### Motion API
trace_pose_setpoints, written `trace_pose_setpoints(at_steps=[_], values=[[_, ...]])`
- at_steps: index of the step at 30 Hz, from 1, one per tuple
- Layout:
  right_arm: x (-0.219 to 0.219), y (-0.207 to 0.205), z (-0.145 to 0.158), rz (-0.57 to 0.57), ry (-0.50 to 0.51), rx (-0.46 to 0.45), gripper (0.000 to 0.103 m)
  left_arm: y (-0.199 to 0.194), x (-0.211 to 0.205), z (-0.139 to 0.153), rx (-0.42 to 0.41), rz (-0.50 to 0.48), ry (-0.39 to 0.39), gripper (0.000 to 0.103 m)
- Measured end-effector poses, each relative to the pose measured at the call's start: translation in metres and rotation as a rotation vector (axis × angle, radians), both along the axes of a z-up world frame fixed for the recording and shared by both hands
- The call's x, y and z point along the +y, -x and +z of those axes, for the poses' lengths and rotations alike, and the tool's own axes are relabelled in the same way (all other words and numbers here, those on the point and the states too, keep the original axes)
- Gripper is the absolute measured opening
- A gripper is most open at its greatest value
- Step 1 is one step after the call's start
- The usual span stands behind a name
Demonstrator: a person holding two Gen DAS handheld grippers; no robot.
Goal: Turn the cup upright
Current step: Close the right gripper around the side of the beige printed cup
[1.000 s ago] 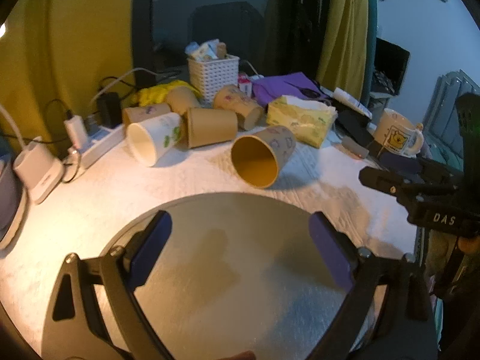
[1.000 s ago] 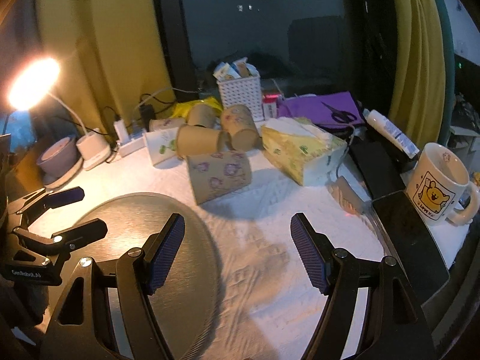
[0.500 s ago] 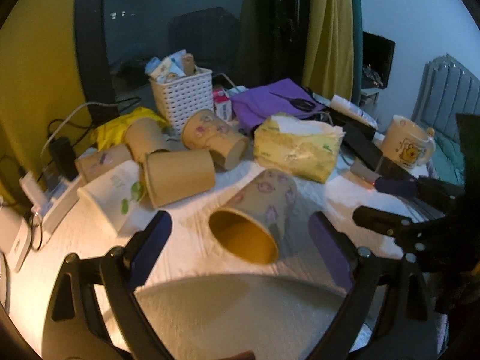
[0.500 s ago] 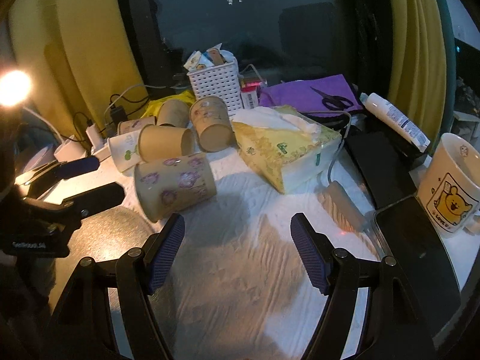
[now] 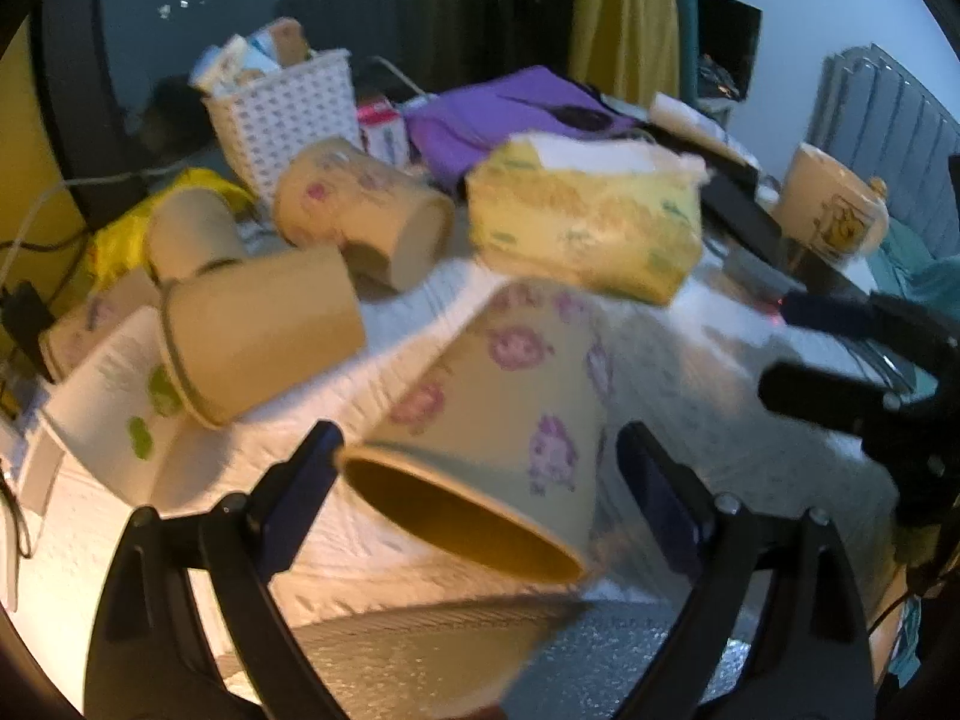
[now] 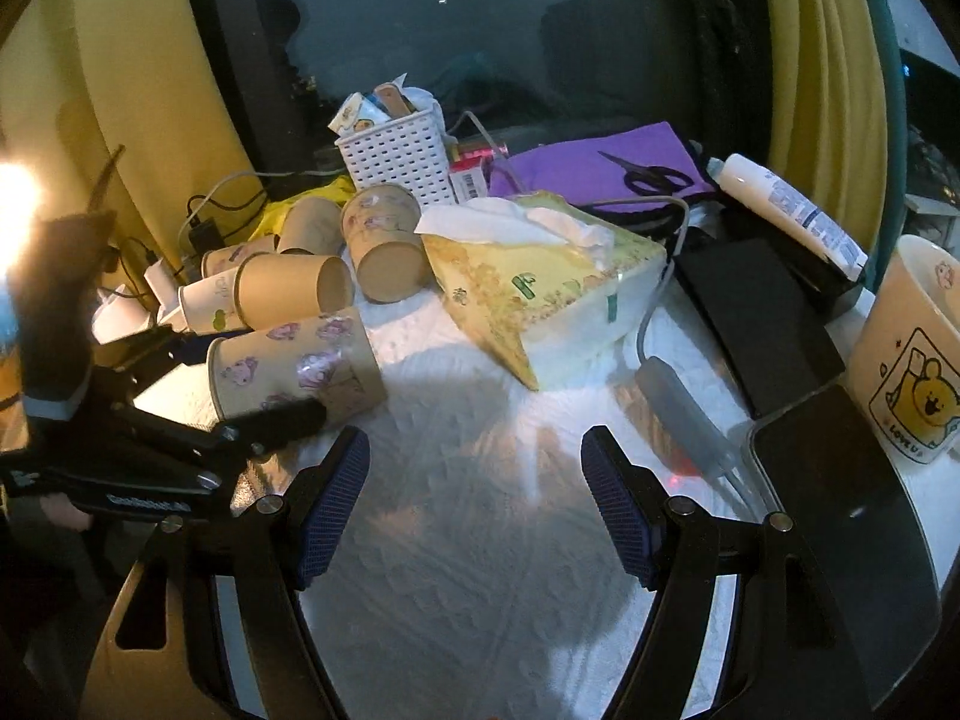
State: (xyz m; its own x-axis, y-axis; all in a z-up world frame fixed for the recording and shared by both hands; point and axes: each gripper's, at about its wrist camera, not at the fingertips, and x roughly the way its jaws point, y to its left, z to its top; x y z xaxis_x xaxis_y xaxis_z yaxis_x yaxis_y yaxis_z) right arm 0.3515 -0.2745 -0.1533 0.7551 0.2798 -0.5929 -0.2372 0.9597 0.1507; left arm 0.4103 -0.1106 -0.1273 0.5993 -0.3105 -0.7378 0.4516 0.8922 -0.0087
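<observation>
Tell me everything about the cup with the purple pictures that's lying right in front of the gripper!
The paper cup looks like tan paper with purple cartoon prints outside and a plain brownish inside. It lies on its side on the white cloth, its open mouth toward the left gripper, its base toward the tissue pack. The left gripper's open fingers flank its rim; whether they touch it is unclear. Its rim sits by a round mat.
</observation>
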Motion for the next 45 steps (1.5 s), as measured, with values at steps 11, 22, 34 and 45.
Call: trace_pose_setpoints(at_steps=[11,22,34,45], values=[[-0.005,0.017,0.008,-0.021,0.006,-0.01,0.076,0.018,0.004,0.009,-0.014,-0.024,0.03,0.077],[0.011,0.068,0.031,-0.008,0.019,-0.06,0.076,0.1,0.029,0.042,-0.033,-0.035,0.073,0.077],[0.042,0.133,0.029,0.036,0.047,-0.055,0.076,0.21,0.062,0.042,-0.037,-0.072,0.072,0.077],[0.065,0.156,0.0,0.102,0.04,0.023,0.076,0.251,0.074,0.016,-0.006,-0.081,0.024,0.077]])
